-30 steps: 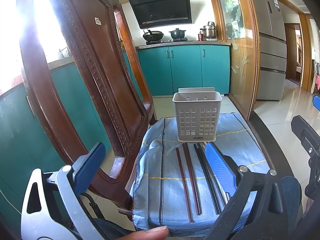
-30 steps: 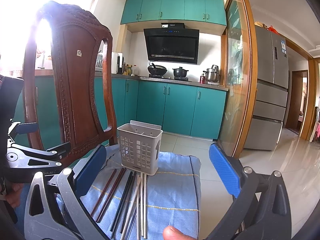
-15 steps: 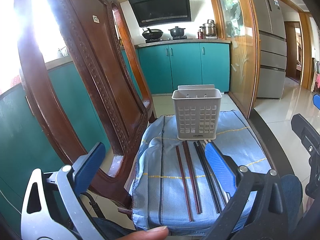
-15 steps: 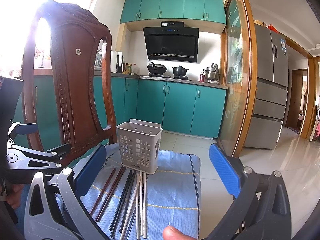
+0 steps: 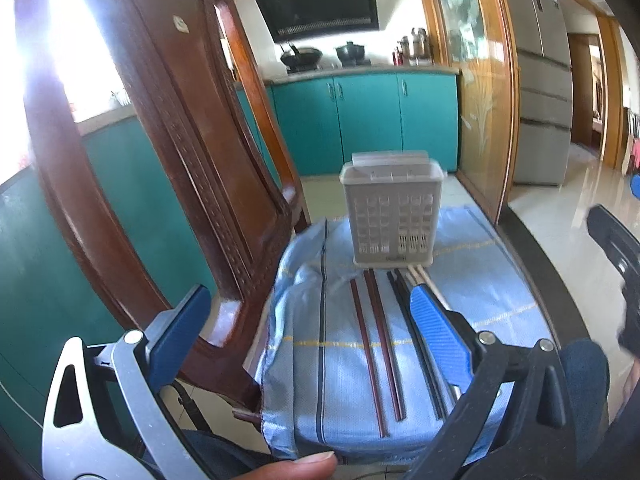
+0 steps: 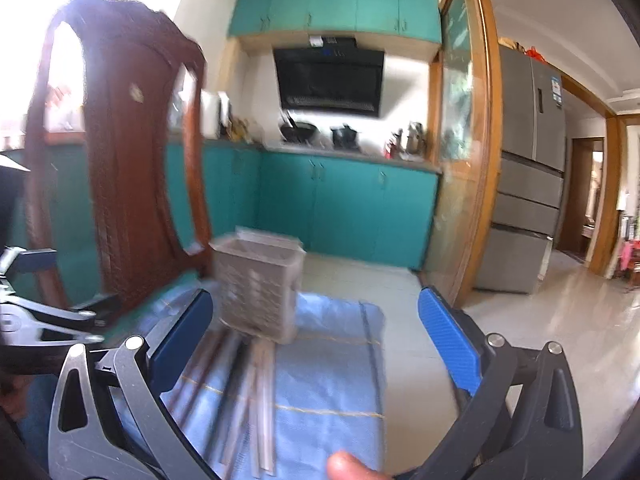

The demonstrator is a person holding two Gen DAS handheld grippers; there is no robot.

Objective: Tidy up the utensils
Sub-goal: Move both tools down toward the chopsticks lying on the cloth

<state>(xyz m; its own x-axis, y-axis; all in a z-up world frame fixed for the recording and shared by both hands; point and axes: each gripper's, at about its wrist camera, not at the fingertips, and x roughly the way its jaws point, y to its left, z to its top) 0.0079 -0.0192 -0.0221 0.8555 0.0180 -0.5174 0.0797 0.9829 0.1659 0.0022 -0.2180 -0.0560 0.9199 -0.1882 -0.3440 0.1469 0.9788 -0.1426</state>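
In the left wrist view, the left gripper [image 5: 308, 320] stood wide apart and empty over a blue cloth [image 5: 340, 360], where brown chopsticks [image 5: 376, 344] and black chopsticks [image 5: 416, 340] lay side by side just near of an upright white utensil holder [image 5: 392, 220], a wooden chair [image 5: 160, 140] standing at the left. In the blurred right wrist view, the right gripper [image 6: 316, 328] was likewise spread wide and held nothing, the utensil holder [image 6: 260, 288] stood far on the cloth [image 6: 332, 380] and the chopsticks [image 6: 244, 392] lay near of it.

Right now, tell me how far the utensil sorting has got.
Nothing looks sorted yet. The chopsticks all lie flat on the blue cloth in front of the white holder, and no chopstick tops show above its rim. Both the left hand-held gripper and right hand-held gripper are open and empty. Every pair remains to be loaded.
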